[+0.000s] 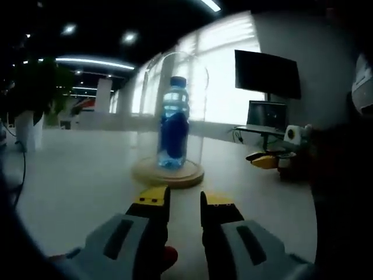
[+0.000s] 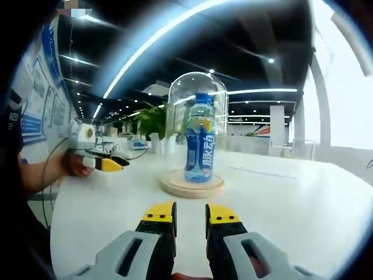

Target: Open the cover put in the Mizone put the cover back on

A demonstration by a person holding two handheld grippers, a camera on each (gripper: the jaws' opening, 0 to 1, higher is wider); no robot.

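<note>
An open office with ceiling lights, bright windows and a monitor on a far desk surrounds a wide white table. Near the table's middle stands a round wooden base, and on it the blue Mizone bottle, upright, with the clear glass dome set down over it and resting on the base.

The left gripper sits low over the table, short of the base, its jaws a narrow gap apart and empty. The right gripper faces the dome from the other side, also well short of it, jaws likewise slightly parted with nothing between them. In the right gripper view the other gripper's yellow tips show at the left, held in a hand.

Judged from this layout, the bottle is in and the cover is back on, so the task looks finished or nearly so. What remains, at most, is drawing both grippers clear without nudging the dome.
</note>
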